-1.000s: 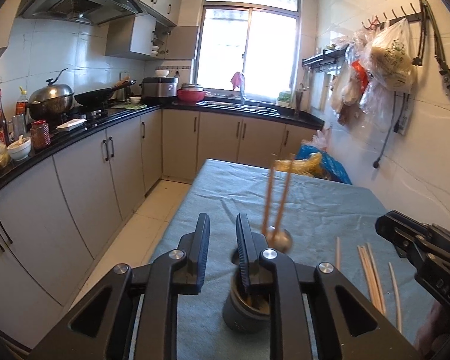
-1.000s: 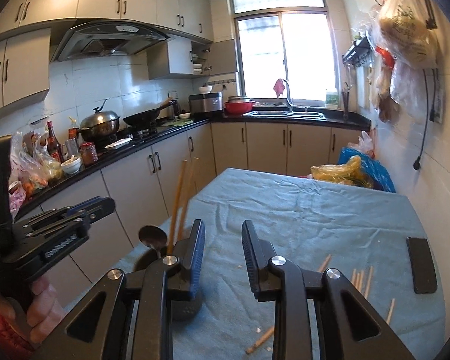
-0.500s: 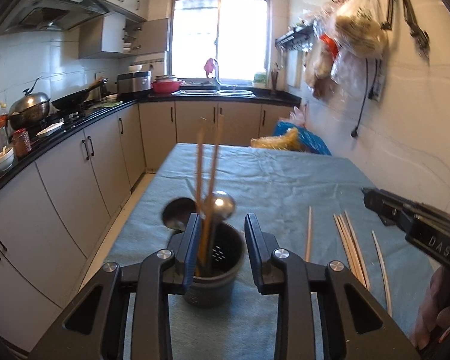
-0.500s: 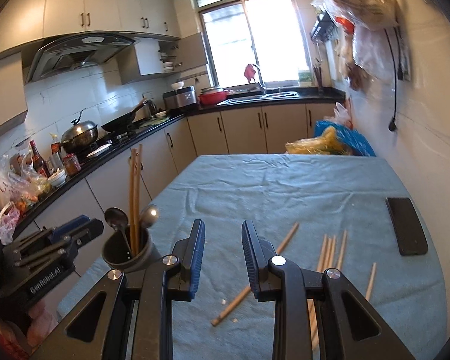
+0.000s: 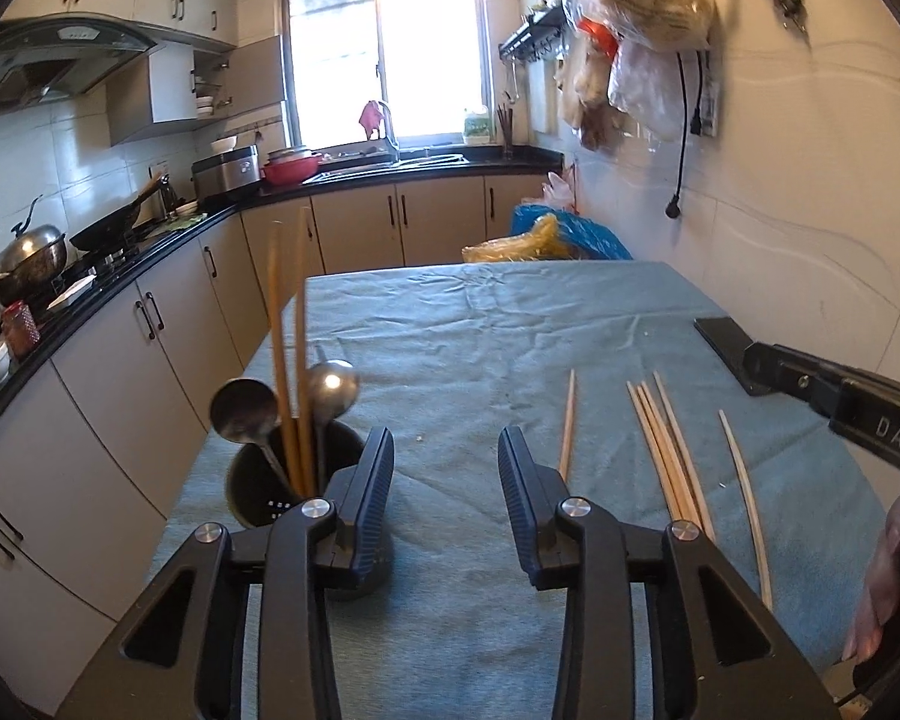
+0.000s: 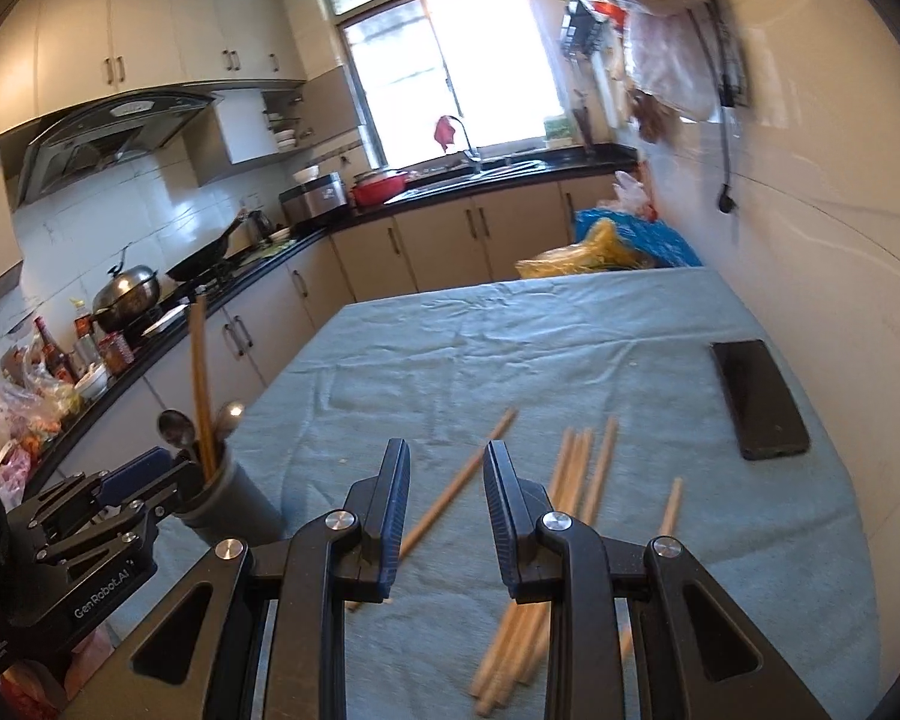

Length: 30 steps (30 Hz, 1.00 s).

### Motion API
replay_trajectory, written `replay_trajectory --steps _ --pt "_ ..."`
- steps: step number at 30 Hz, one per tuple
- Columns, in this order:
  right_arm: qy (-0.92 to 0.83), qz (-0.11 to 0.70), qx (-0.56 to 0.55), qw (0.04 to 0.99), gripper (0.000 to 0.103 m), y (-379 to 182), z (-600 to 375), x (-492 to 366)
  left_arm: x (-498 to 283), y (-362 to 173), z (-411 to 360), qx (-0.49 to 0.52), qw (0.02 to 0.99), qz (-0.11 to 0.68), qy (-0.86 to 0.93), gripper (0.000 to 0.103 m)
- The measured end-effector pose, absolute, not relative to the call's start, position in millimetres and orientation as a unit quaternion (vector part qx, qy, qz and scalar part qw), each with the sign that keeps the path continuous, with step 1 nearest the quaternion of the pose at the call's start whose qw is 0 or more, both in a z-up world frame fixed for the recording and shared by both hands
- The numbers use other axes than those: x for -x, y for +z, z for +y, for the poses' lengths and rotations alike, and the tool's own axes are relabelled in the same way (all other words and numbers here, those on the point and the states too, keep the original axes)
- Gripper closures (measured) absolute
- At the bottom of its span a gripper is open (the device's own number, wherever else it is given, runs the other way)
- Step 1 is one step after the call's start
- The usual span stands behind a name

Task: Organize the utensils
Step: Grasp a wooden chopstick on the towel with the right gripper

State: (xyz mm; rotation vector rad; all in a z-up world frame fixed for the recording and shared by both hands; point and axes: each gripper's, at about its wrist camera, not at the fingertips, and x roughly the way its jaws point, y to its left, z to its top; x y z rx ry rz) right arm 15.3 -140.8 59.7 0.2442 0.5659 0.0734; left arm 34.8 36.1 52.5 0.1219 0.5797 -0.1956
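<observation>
Left gripper [image 5: 444,480] jaws just opening, empty; right gripper [image 6: 444,492] part-open, empty. Next: grasp loose chopsticks [image 6: 576,468] at 1 o'clock, carry to utensil holder [image 6: 234,498].

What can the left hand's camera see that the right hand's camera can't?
Only the left wrist view shows inside the utensil holder, with its holes, and a person's fingers at the right edge. Only the right wrist view shows the holder's grey outside, the whole phone, and bottles and bags on the counter. Both show the blue tablecloth, loose chopsticks, two spoons and two chopsticks standing in the holder, and the window.
</observation>
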Motion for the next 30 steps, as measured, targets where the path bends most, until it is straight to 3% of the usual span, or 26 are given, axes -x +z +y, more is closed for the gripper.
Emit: replay_trajectory --steps 11,14,17,30 --pt "-0.02 0.302 -0.17 0.938 0.075 48 -205 -1 -35 45 8 -0.087 0.944 0.299 -0.105 0.068" --pt "-0.031 0.318 -0.19 0.928 0.061 43 -223 -1 -36 42 5 -0.093 0.942 0.304 -0.108 0.067" --pt "-0.037 0.336 -0.209 0.918 0.058 37 -238 -3 -37 38 3 -0.103 0.94 0.306 -0.106 0.065" --pt "-0.048 0.441 -0.268 0.855 0.058 -12 -266 -40 -44 11 1 -0.123 0.923 0.344 -0.122 0.063"
